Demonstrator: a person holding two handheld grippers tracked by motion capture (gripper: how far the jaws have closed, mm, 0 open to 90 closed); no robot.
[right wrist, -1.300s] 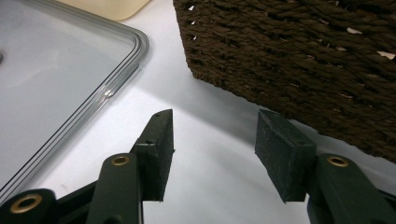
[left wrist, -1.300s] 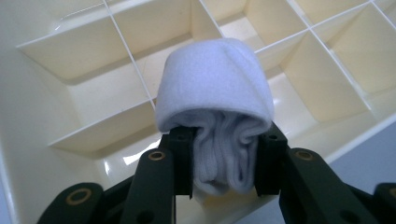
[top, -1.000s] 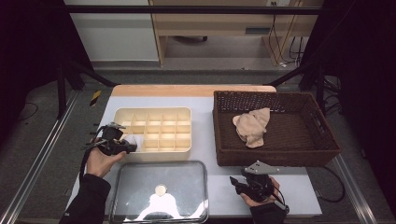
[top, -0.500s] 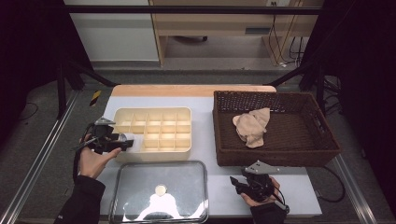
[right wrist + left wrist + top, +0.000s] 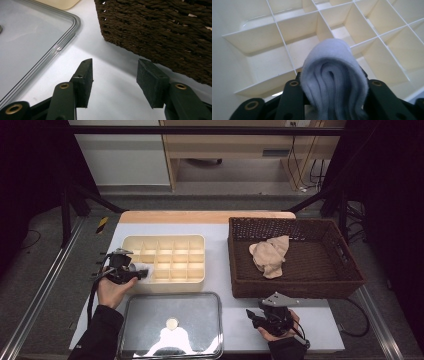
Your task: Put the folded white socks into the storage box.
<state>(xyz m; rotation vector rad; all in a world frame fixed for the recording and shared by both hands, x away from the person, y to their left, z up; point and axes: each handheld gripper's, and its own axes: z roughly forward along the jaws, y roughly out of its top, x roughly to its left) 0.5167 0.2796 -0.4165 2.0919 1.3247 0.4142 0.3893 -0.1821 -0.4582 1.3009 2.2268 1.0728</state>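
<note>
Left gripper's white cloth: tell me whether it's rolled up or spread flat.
Rolled up. In the left gripper view the white cloth shows curled layers at its end, squeezed between the left gripper jaws above the divided tray.

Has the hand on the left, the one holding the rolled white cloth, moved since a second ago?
Yes. The left gripper drifted slightly outward, then back to the near-left corner of the divided tray. Its fingers have just been closing on the rolled white cloth.

Pale grey rolled sock (image 5: pixel 334 75), folded layers showing, bulging above the cream divided organiser box (image 5: pixel 287 32), over its near-left cells
</note>
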